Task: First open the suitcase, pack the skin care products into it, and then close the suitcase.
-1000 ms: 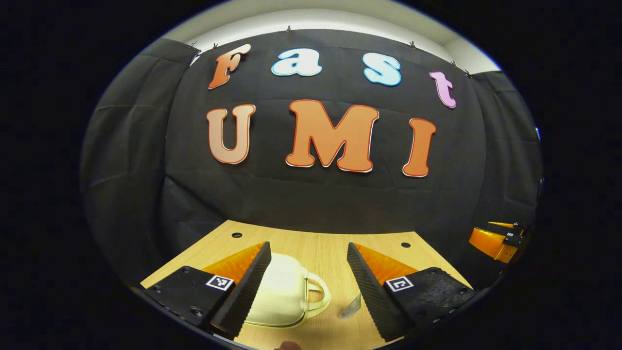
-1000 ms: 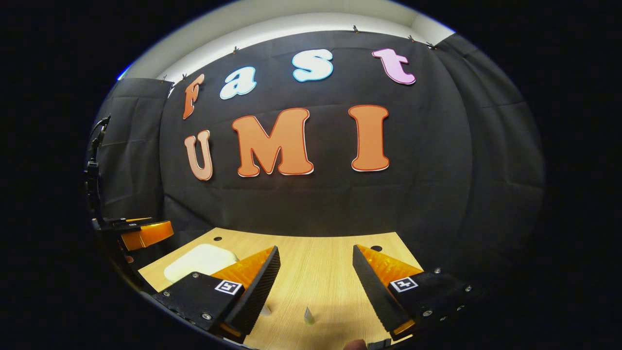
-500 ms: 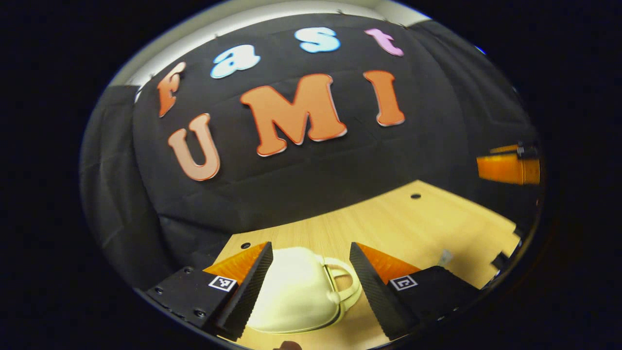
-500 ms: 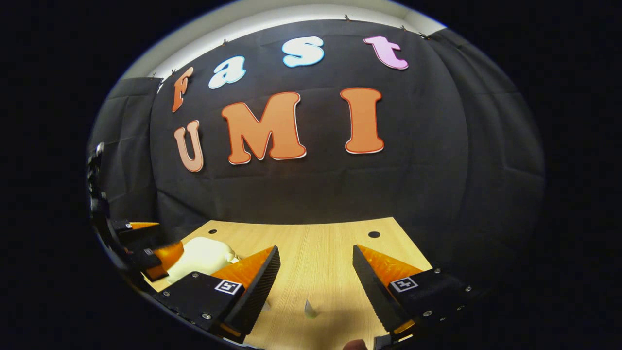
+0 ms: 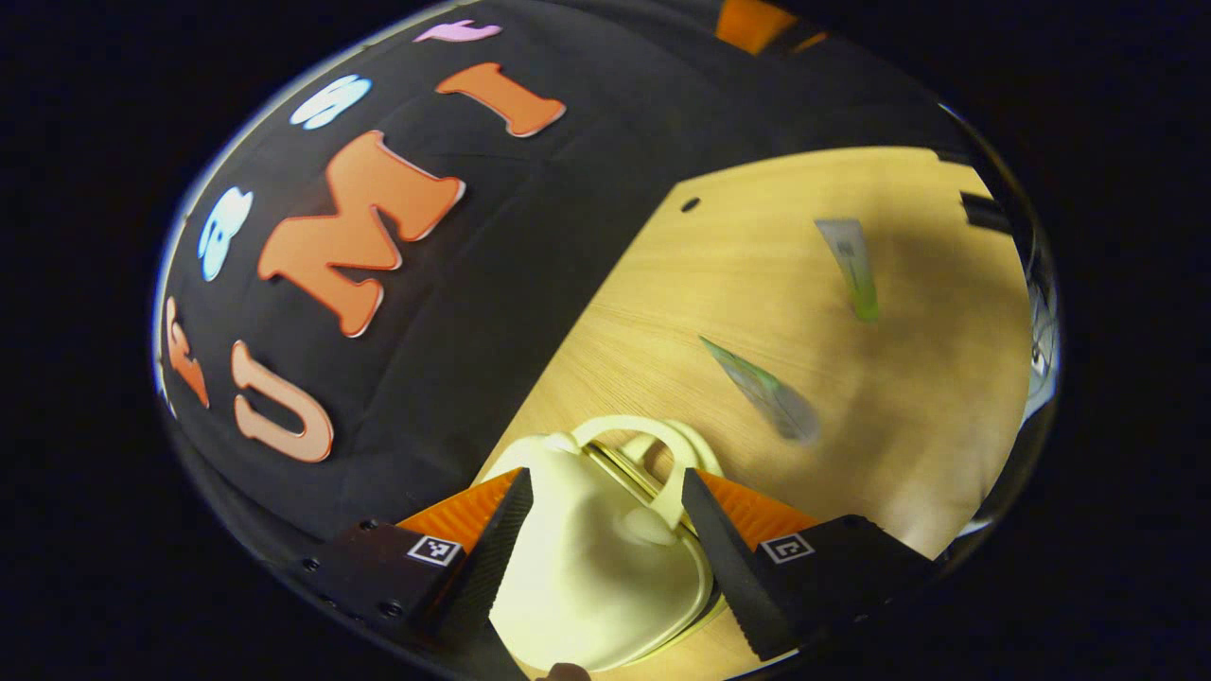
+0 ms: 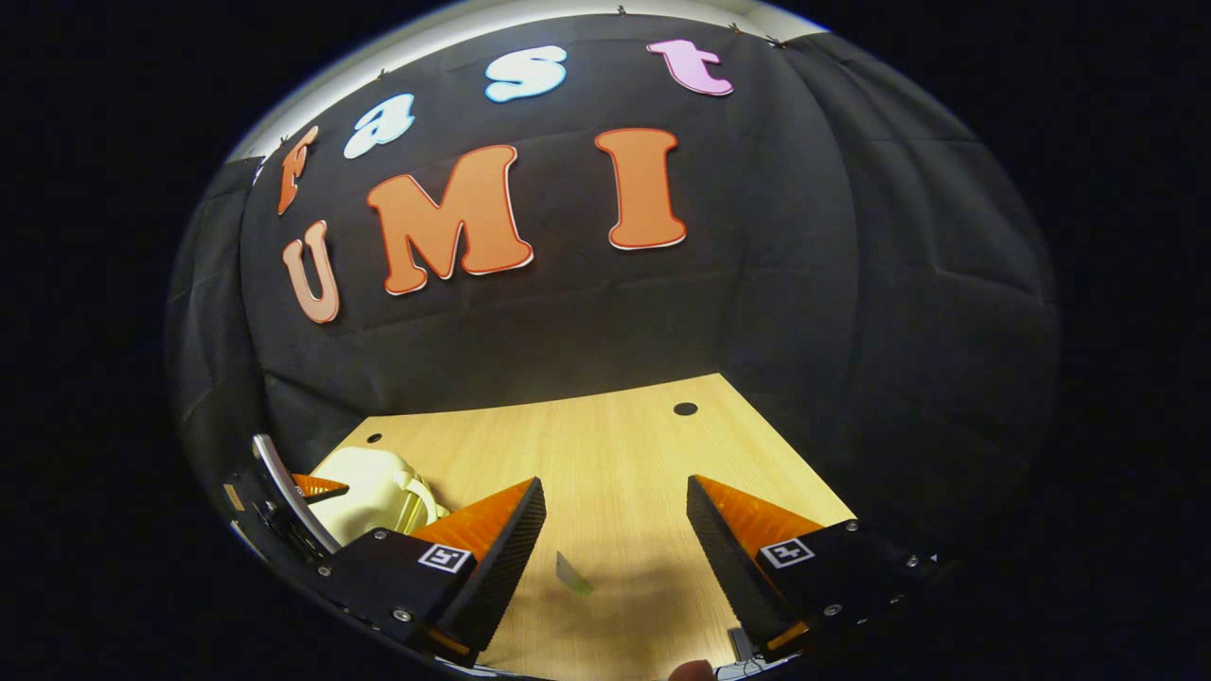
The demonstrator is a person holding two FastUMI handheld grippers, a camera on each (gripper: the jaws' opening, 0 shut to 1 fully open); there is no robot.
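A small cream suitcase [image 5: 587,567] lies closed on the wooden table [image 5: 719,265], its handle [image 5: 653,440] pointing away. My left gripper [image 5: 605,492] is open just above it, one finger on each side of the round latch by the handle. Two skin care tubes lie farther out: one nearer [image 5: 762,390], one beyond it [image 5: 851,270]. In the right gripper view my right gripper [image 6: 615,492] hangs open over the table [image 6: 615,426] with a tube [image 6: 572,574] lying between and below its fingers. The suitcase [image 6: 364,478] sits at the left there, with the left gripper [image 6: 284,501] over it.
Two dark round holes mark the table's far corners [image 6: 685,409] [image 6: 374,439]. Black cloth walls close the booth behind the table. Bare wood stretches between the suitcase and the tubes. A bit of the right gripper [image 5: 752,19] shows at the top of the left gripper view.
My left gripper has rolled and dropped down onto the suitcase, fingers now straddling its latch. My right gripper has tipped down slightly; its fingers stay apart.
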